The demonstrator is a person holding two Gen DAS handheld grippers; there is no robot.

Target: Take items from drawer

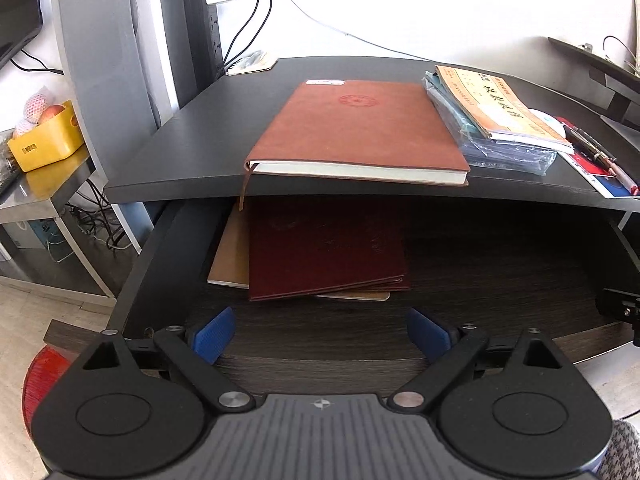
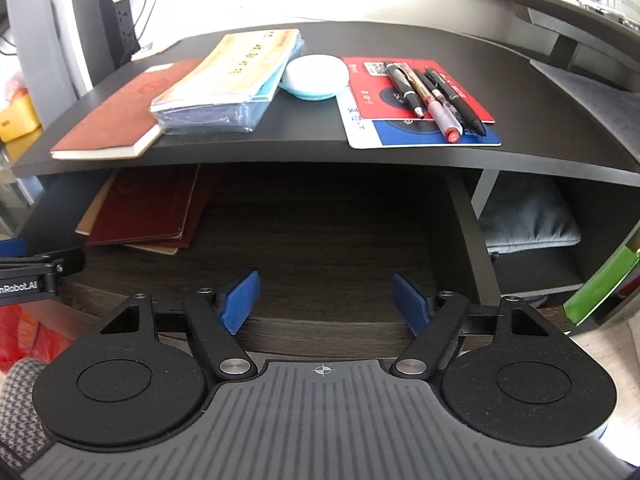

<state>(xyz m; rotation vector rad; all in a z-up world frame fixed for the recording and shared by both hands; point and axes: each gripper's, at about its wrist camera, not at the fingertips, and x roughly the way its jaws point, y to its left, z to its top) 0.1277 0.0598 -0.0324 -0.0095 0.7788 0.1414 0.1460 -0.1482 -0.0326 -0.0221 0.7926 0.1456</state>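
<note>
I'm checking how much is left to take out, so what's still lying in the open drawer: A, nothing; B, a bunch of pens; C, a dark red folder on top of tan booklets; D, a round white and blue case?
C: the dark red folder lies on tan booklets at the drawer's left side; the pens and round case sit on the desktop.

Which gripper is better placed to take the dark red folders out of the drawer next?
Left. The left gripper is open and faces the folders nearly head-on. From the right gripper, also open and empty, they lie far off to its left in the drawer.
</note>
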